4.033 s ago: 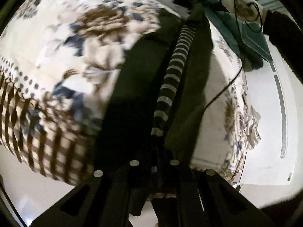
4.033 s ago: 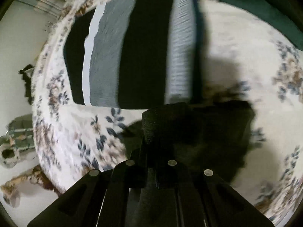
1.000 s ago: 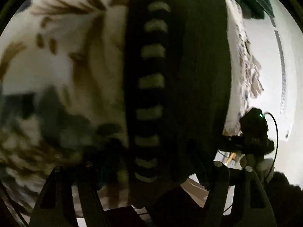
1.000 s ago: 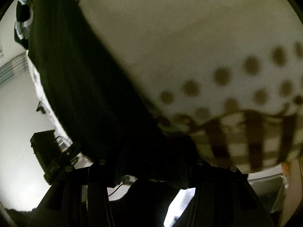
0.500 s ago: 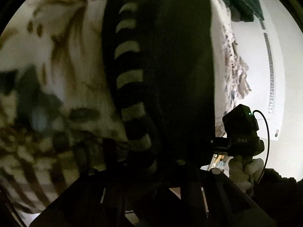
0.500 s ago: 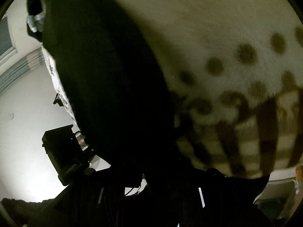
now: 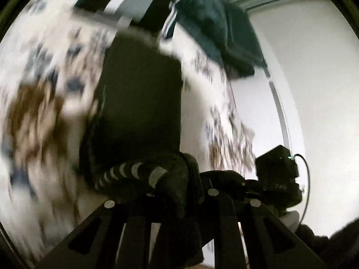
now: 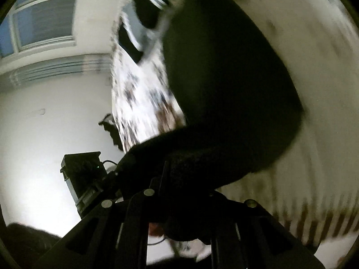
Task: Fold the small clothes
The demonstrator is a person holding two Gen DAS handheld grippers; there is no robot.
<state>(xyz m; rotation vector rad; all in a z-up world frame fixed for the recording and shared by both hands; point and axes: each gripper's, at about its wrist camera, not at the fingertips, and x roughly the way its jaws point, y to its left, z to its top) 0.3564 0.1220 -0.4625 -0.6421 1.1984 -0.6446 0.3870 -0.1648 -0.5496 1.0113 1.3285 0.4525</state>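
A small black garment with a grey-striped edge lies on the floral bedspread. My left gripper is shut on its near striped edge and holds that edge lifted off the bed. My right gripper is shut on the other near edge of the same black garment. Each gripper shows in the other's view, close alongside: the right one, the left one. Both views are motion-blurred.
A folded black, grey and white striped garment lies at the far side of the bed. A dark teal garment lies beyond the black one, near the bed's edge. White wall and floor lie off the bed's side.
Both grippers closed on the garment's near edge and have lifted it up off the bedspread. The views have swung up so the far side of the bed shows.
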